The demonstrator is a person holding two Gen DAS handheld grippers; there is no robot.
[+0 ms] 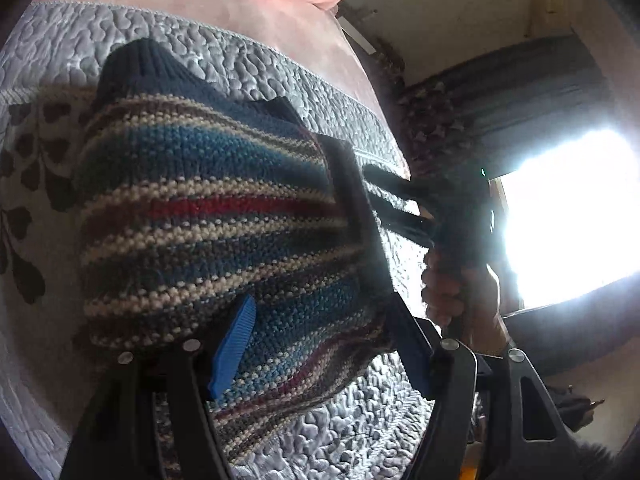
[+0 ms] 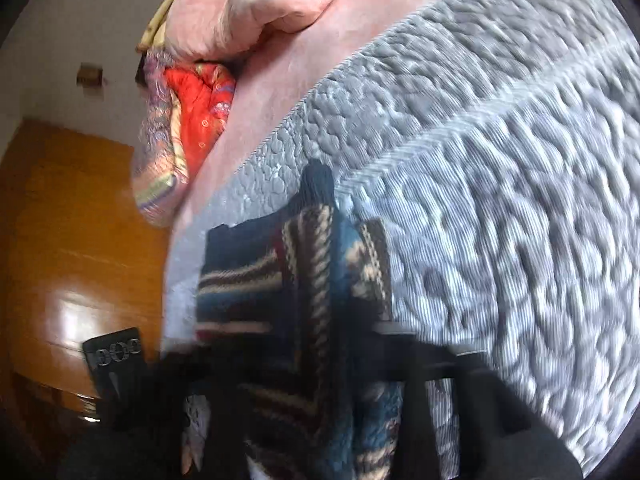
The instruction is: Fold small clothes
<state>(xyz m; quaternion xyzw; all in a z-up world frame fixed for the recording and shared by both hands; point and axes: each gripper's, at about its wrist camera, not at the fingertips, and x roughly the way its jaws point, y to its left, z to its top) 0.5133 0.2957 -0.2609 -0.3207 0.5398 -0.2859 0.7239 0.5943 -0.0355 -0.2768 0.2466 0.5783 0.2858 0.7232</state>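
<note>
Sweater, striped knit, bunched on grey quilted bedspread. Left gripper spread wide, blue pads either side of the knit, not clamped. Right gripper blurred with fabric between its fingers; grip state unclear. Person's hand holds the right tool.
</note>
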